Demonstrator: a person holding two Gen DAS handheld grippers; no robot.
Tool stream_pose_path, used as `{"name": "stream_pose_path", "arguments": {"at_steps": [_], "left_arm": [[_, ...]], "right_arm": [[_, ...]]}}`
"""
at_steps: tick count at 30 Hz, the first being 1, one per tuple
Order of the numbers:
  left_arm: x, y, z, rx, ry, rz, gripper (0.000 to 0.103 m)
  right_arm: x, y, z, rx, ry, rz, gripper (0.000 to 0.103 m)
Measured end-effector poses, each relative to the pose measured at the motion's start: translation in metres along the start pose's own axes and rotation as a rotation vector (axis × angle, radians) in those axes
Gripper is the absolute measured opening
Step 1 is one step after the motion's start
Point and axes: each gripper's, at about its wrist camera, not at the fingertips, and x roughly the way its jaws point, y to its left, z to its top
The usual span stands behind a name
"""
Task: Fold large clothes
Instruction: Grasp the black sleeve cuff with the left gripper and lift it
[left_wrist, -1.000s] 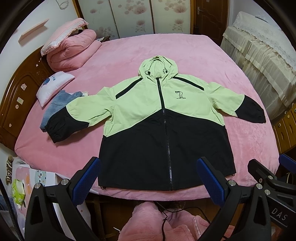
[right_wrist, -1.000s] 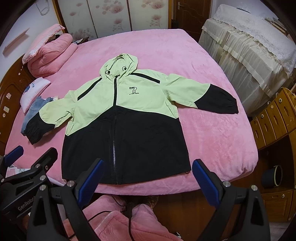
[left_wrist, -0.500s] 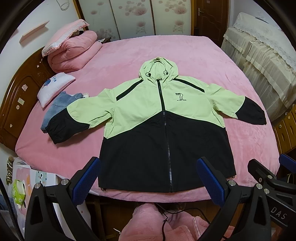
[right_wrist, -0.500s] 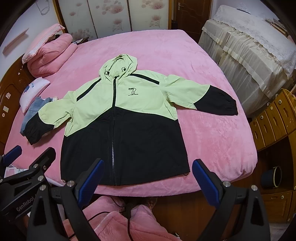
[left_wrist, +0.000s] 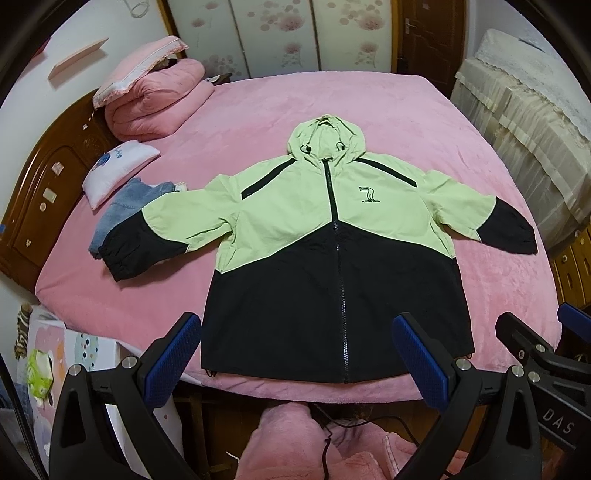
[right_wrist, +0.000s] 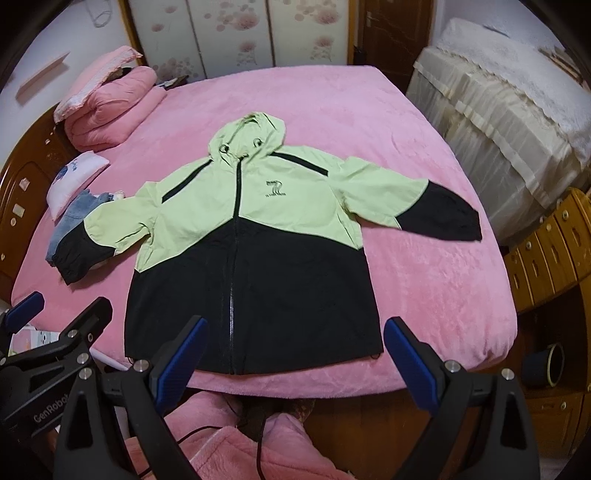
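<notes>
A light green and black hooded jacket (left_wrist: 325, 254) lies flat, front up and zipped, on the pink bed (left_wrist: 369, 110), sleeves spread to both sides, hem at the near bed edge. It also shows in the right wrist view (right_wrist: 251, 251). My left gripper (left_wrist: 295, 354) is open and empty, held above the near hem. My right gripper (right_wrist: 295, 354) is open and empty, also above the near hem. Each gripper shows at the edge of the other's view.
A folded pink quilt (left_wrist: 155, 99), a white pillow (left_wrist: 118, 173) and blue jeans (left_wrist: 125, 206) lie at the bed's left. A wooden headboard (left_wrist: 40, 192) is at the left, a cloth-covered piece of furniture (right_wrist: 509, 122) and wooden drawers (right_wrist: 546, 251) at the right.
Both grippers have drifted slightly forward toward the bed, so the jacket sits a little lower and nearer in both views. The jacket has not moved.
</notes>
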Motion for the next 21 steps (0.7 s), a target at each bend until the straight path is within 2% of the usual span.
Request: {"name": "stream_pose_path", "arguments": {"at_steps": [7,14,16,19,21], "left_arm": [[0.0,0.021,-0.002,-0.054,0.012,0.038,0.102],[0.009,0.072,-0.005,-0.128,0.046,0.043,0.102],[0.02,0.096,-0.003,-0.164,0.068,0.01,0.102],[0.043,0.139,0.002,-0.231,0.097,-0.089,0.102],[0.058,0.165,0.005,-0.263,0.1,-0.129,0.102]], "right_arm": [[0.001,0.023,0.012,-0.058,-0.036,0.084,0.096],[0.009,0.065,0.026,-0.128,-0.111,0.205,0.096],[0.014,0.086,0.032,-0.172,-0.135,0.226,0.096],[0.018,0.119,0.037,-0.241,-0.173,0.251,0.096],[0.022,0.147,0.042,-0.303,-0.191,0.273,0.096]]}}
